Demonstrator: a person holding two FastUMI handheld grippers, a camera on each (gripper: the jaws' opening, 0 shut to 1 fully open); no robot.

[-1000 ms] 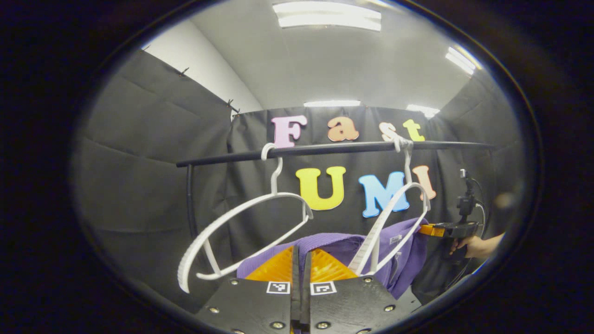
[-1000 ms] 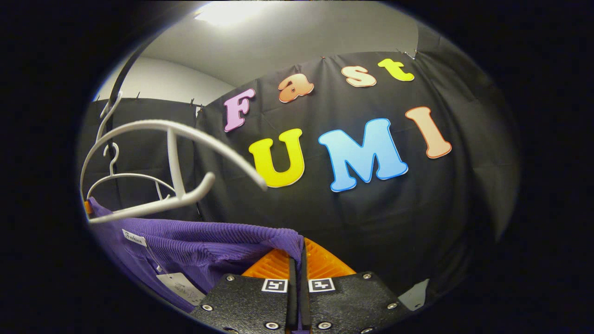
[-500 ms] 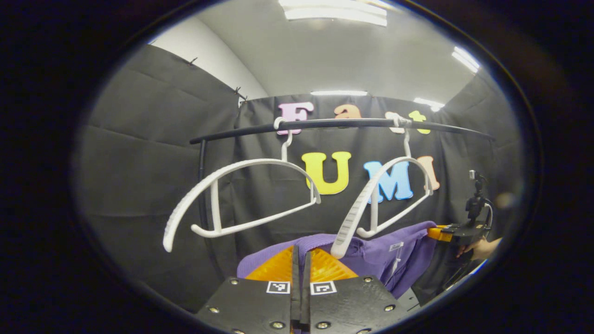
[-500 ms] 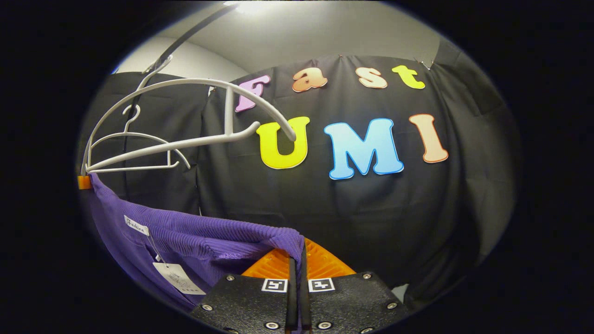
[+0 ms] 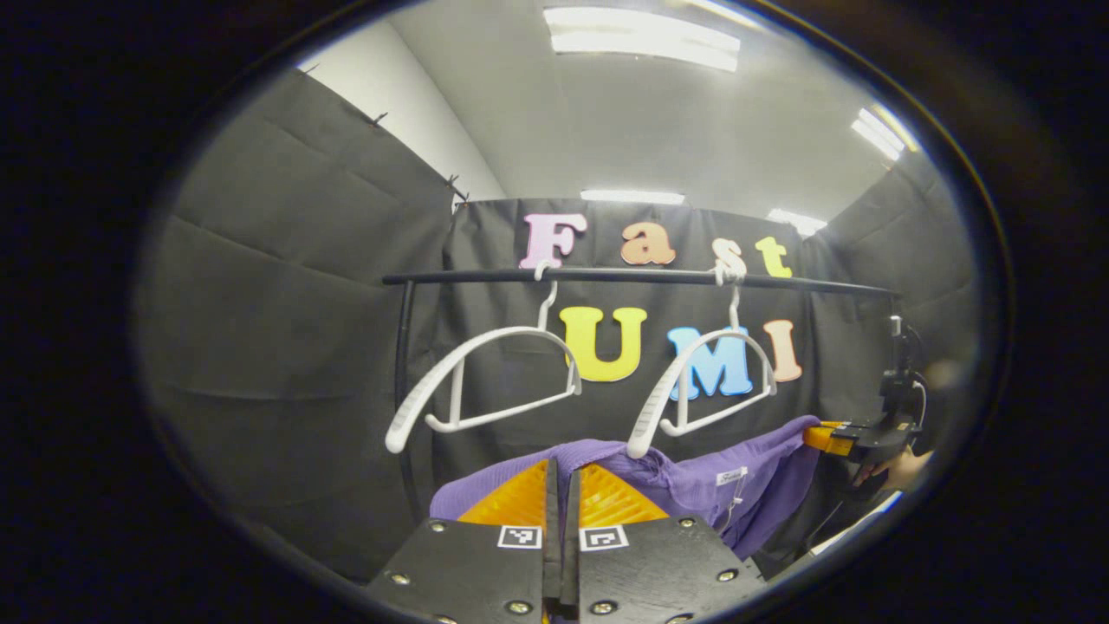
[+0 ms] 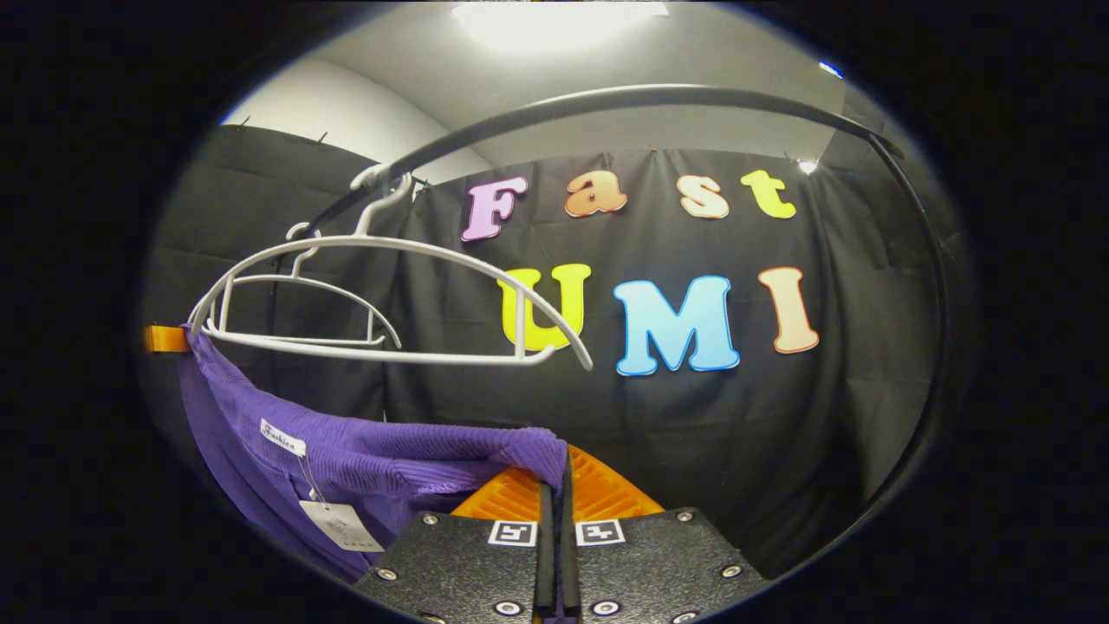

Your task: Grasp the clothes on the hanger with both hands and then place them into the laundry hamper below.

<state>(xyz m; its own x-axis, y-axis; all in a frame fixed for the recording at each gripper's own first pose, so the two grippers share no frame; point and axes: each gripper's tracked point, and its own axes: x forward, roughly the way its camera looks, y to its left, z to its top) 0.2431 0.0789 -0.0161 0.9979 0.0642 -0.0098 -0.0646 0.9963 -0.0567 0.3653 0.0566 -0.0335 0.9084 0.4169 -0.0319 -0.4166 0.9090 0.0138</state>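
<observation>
Black cloth walls close the booth, and a dark rail crosses it with two bare white plastic hangers hooked on. You have the purple garment off them, slung between your tools just below. Your left tool is clamped on one ribbed edge; your right tool is clamped on the other. It looks a soft, light, floppy knit that will sag, so keep both pinches near the top hem as you lower it.
</observation>
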